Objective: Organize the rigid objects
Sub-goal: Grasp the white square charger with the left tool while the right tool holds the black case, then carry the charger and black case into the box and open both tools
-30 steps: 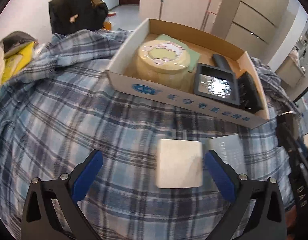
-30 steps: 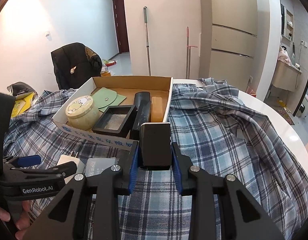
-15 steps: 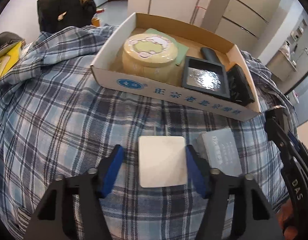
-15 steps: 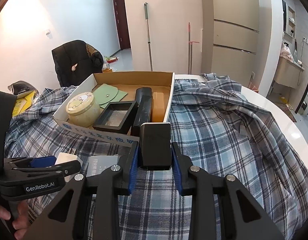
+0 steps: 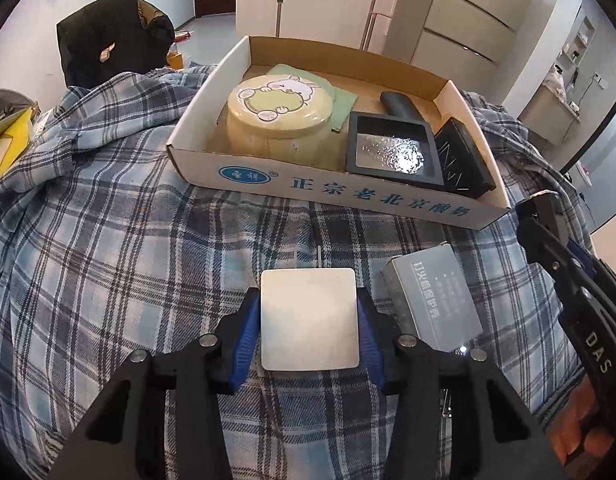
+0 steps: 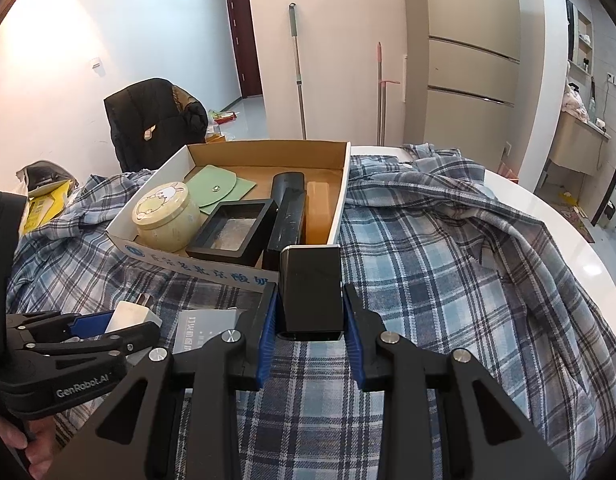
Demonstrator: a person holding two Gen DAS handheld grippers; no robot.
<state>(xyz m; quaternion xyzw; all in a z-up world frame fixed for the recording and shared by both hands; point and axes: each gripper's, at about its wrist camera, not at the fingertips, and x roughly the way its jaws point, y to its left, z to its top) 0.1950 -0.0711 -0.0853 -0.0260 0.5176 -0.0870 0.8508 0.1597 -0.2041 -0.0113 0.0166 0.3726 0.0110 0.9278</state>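
My left gripper (image 5: 308, 320) is shut on a white square charger (image 5: 308, 318) that rests on the plaid cloth. It also shows in the right wrist view (image 6: 126, 316). My right gripper (image 6: 309, 312) is shut on a black glossy box (image 6: 311, 292) and holds it just in front of the cardboard box (image 6: 339, 208). The cardboard box (image 5: 347, 196) holds a round yellow tin (image 5: 282, 114), a green pouch (image 5: 343, 102), a black framed case (image 5: 393, 150) and a black flat case (image 5: 463, 158). A grey card box (image 5: 431, 304) lies right of the charger.
A blue plaid cloth (image 6: 447, 272) covers the round white table (image 6: 547, 216). A black jacket hangs on a chair (image 6: 156, 120) behind. Yellow items (image 5: 4, 144) lie at the far left. An orange block (image 6: 317, 210) and a black cylinder (image 6: 288, 208) are in the cardboard box.
My left gripper has closed from wide open onto the white charger. My right gripper has kept hold of the black box and barely moved.
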